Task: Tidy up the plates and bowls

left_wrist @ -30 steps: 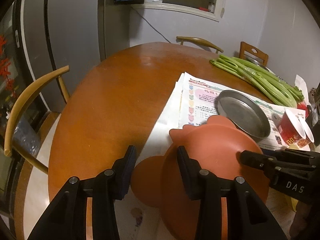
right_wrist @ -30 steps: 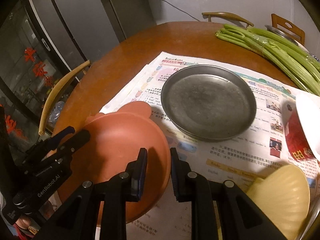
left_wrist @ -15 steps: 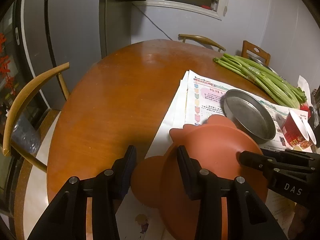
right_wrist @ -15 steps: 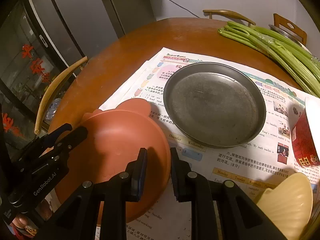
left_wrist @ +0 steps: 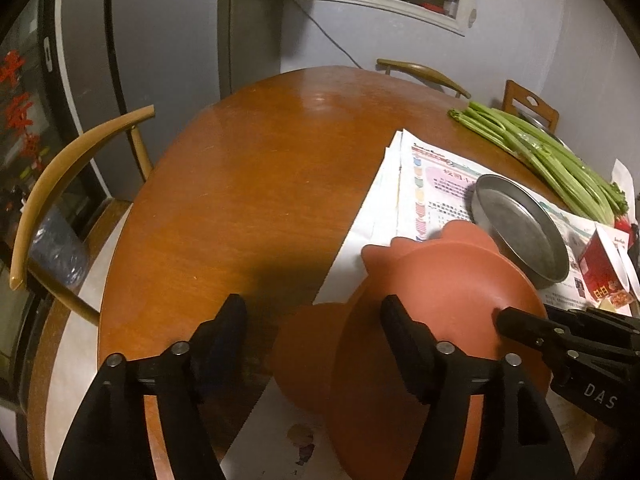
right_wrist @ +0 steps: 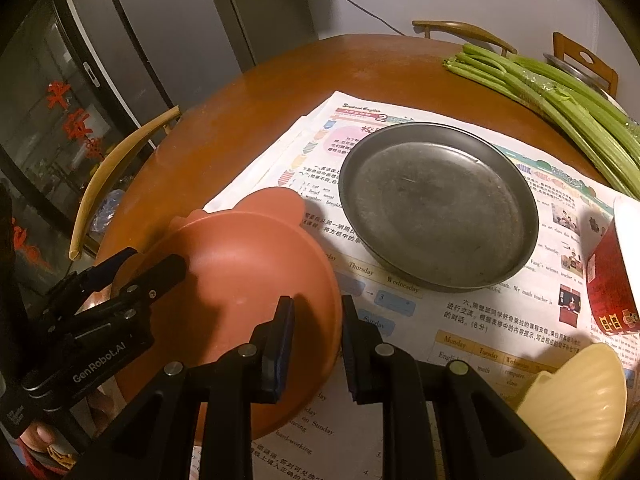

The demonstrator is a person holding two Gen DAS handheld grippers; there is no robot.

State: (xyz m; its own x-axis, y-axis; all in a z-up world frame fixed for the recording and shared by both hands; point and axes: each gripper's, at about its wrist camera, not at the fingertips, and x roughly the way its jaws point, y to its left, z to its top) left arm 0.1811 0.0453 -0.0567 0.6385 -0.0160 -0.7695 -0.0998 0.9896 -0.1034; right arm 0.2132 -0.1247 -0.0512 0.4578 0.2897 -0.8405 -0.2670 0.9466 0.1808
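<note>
A terracotta bowl (right_wrist: 248, 280) with ear-shaped tabs lies tilted on the newspaper (right_wrist: 472, 320) at the table's near edge. My right gripper (right_wrist: 316, 340) is shut on its right rim, one finger inside and one outside. My left gripper (left_wrist: 312, 332) straddles the bowl's left tab (left_wrist: 304, 352). Its jaws are opening and the pads stand clear of the bowl (left_wrist: 440, 288). Beyond the bowl a grey metal plate (right_wrist: 436, 208) rests on the paper. A cream shell-shaped bowl (right_wrist: 576, 400) sits at the lower right. The left gripper (right_wrist: 156, 260) also shows at the bowl's far side.
Celery stalks (right_wrist: 560, 96) lie along the far right of the round wooden table (left_wrist: 248, 184). A red paper cup (right_wrist: 608, 288) lies on the newspaper's right side. Wooden chairs (left_wrist: 60, 176) stand around the table, and a grey fridge (right_wrist: 168, 32) is behind.
My left gripper's jaws have spread well apart, off the bowl's left tab. The right gripper still grips the rim and the bowl has hardly moved.
</note>
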